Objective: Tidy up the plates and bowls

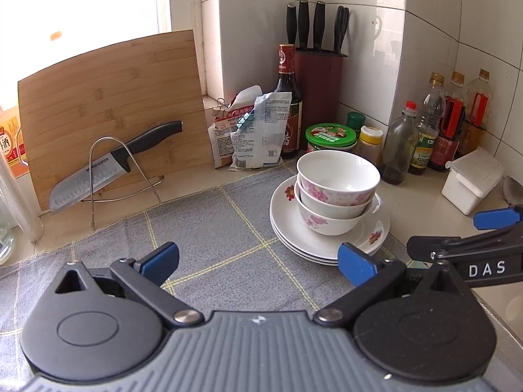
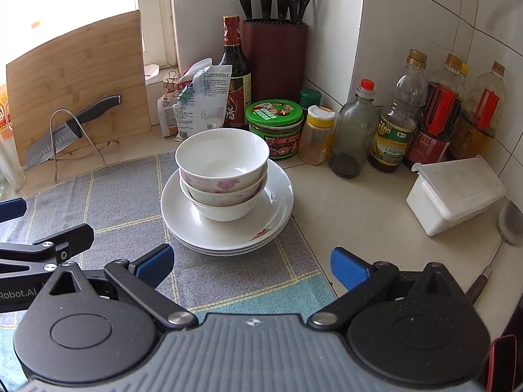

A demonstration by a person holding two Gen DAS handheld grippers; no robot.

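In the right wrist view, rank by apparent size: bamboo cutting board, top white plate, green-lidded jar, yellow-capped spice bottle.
1. Bamboo cutting board
2. Top white plate, though nearness inflates it
3. Green-lidded jar
4. Yellow-capped spice bottle, close to the jar

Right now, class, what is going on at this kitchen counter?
A person holds two handheld grippers, and neither grips anything. The left gripper and right gripper both hover open over the grey checked cloth. Ahead of them, three nested white floral bowls sit on a stack of white plates. The dishes look already gathered.
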